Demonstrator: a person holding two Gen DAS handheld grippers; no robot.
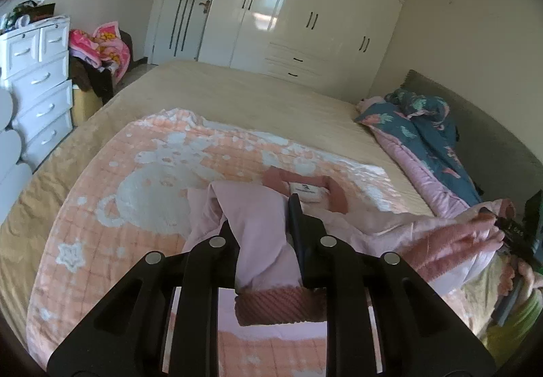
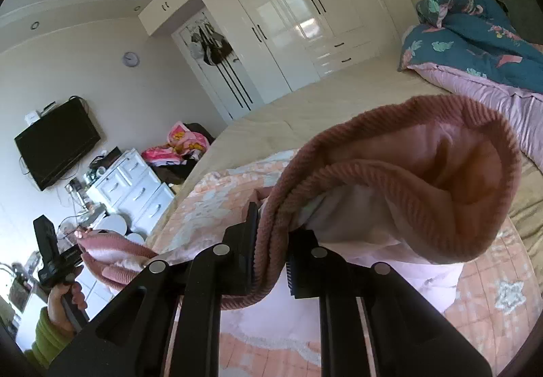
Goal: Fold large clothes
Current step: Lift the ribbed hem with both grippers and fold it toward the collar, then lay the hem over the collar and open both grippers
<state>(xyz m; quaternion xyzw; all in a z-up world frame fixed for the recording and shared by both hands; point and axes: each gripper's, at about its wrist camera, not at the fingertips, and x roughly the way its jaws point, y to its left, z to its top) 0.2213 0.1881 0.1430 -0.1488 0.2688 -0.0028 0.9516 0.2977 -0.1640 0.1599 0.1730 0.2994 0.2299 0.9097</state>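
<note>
A pale pink sweatshirt (image 1: 258,224) with darker pink ribbed cuffs and collar lies on a peach patterned blanket (image 1: 142,186) on the bed. My left gripper (image 1: 261,217) is shut on a sleeve, its ribbed cuff (image 1: 278,307) hanging below the fingers. My right gripper (image 2: 271,234) is shut on the ribbed hem (image 2: 390,180), which bulges up in front of the camera. The right gripper also shows at the right edge of the left wrist view (image 1: 509,231). The left gripper shows at the lower left of the right wrist view (image 2: 61,261).
The beige bed (image 1: 271,98) holds a teal and pink quilt (image 1: 427,136) near the grey headboard (image 1: 482,125). A white drawer chest (image 1: 40,81), a clothes pile (image 1: 101,51), white wardrobes (image 1: 305,10) and a wall television (image 2: 57,142) surround the bed.
</note>
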